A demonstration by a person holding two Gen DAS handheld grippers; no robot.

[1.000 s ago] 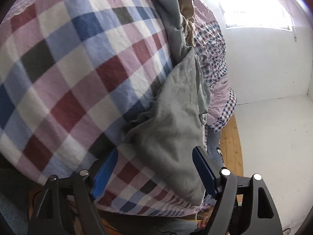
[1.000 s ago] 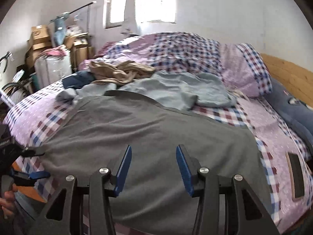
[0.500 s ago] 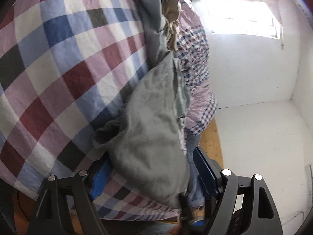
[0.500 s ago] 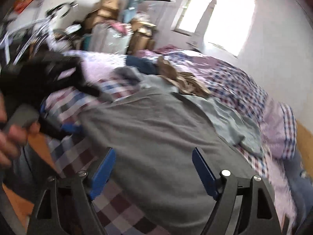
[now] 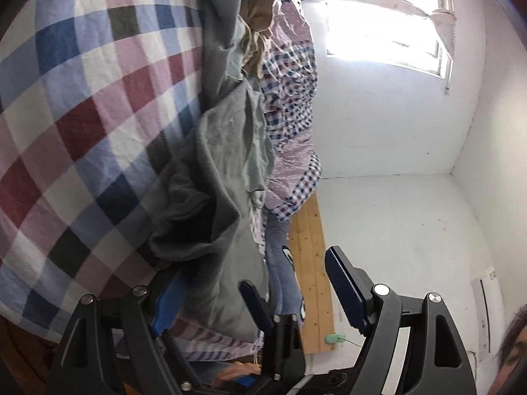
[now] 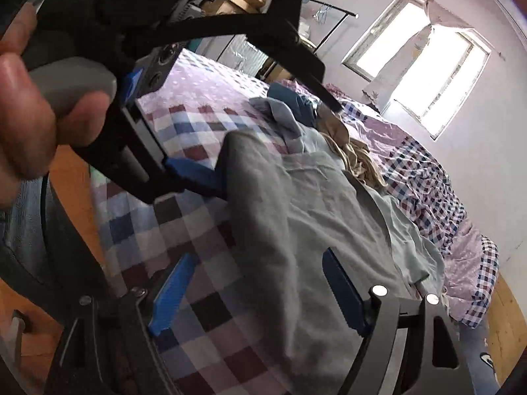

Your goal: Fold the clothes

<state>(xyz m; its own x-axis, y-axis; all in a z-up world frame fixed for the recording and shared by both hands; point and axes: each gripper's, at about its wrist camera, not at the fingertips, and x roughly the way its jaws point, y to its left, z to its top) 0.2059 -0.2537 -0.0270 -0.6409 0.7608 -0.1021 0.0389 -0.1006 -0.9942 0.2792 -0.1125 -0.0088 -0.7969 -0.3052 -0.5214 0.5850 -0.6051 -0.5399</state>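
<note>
A dark grey garment lies spread on the checked bedspread, with its near corner bunched into folds. My left gripper is open, and that bunched corner sits loosely between its blue pads. In the right wrist view a hand holds the left gripper, one blue pad against the grey garment's corner. My right gripper straddles the garment's near edge. Its jaws are closing, but the pads stand wide and clear of the cloth. One right fingertip shows in the left wrist view.
A pale grey-green shirt, a tan garment and a blue one lie further up the bed. Checked pillows sit below the window. The wooden bed frame lines one side; boxes and a clothes rail stand behind.
The right gripper has rolled, dropped toward the bed's near edge and come close to the left one, its jaws wider. The garment's corner is more bunched. The left view has turned.
</note>
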